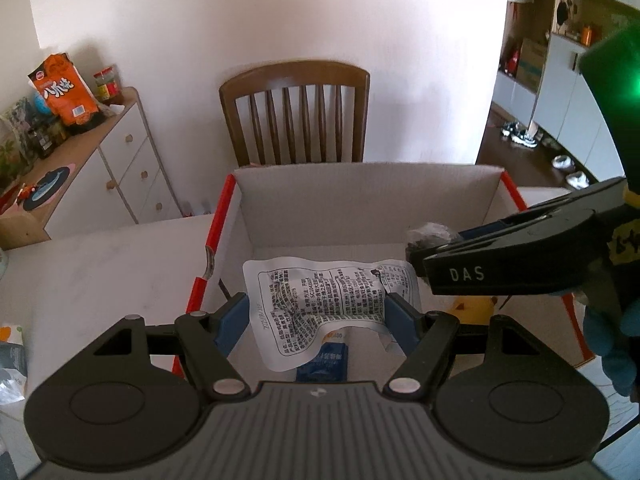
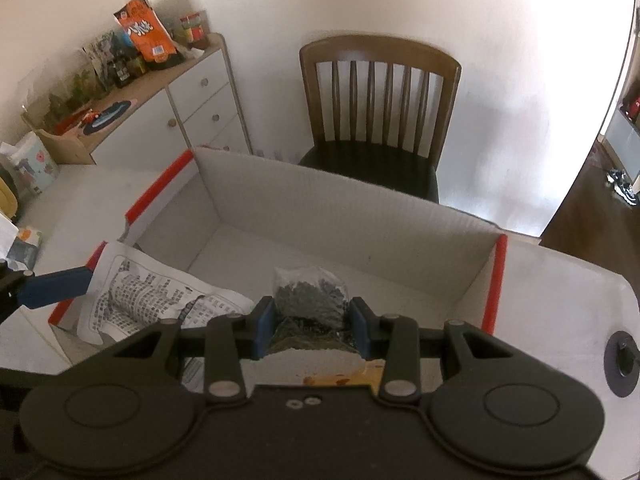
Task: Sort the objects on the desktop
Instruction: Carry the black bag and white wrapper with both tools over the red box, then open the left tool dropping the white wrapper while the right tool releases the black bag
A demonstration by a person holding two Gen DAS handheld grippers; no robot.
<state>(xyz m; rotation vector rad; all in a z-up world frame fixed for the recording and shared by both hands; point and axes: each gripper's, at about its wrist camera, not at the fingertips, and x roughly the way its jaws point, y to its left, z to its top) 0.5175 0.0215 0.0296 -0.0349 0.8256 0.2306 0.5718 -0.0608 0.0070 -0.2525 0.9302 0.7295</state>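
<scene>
Now both grippers hang over the open cardboard box [image 2: 360,216] on the white table [image 1: 100,264], so the job is a clean drop inside its walls. Largest load first: the left gripper [image 1: 316,320] has its blue pads pressed on both edges of a printed white packet [image 1: 320,300], which sags above the box floor near the red-edged left wall. Judging by that, it should be carried a little further toward the middle before the pads part, or a corner may catch on the rim. The right gripper [image 2: 310,326] pinches a small clear bag of dark bits [image 2: 310,296] above the bare floor beside the packet; it seems best lowered close to the bottom, then let go. Something blue [image 1: 324,364] and something yellow [image 1: 472,308] already lie in the box, so both loads should probably land clear of them.
</scene>
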